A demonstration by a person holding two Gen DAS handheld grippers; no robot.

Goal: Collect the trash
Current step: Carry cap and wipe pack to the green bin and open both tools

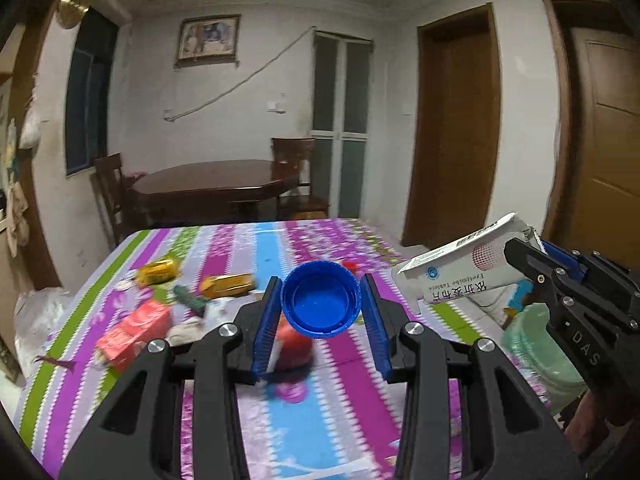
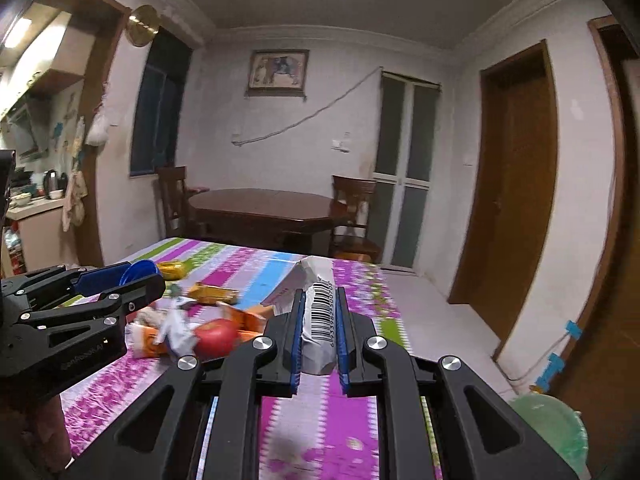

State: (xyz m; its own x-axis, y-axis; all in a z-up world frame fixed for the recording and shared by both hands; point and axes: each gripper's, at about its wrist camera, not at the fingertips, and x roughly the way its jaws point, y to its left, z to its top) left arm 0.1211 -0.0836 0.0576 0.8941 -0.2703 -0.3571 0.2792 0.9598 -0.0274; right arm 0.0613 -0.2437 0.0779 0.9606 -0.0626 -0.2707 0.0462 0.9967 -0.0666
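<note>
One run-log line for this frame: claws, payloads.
left claw: shut on blue cap | right claw: shut on flattened box | litter on table

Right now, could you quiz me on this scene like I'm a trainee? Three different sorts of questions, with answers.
1. True or false: the left gripper is empty.
2. What does the right gripper pinch? A) red apple B) flattened white medicine box C) gold wrapper
3. Fill in: the striped tablecloth still carries a red ____ amid the litter.

Key:
1. False; it holds a blue bottle cap.
2. B, the flattened white medicine box.
3. Apple.
</note>
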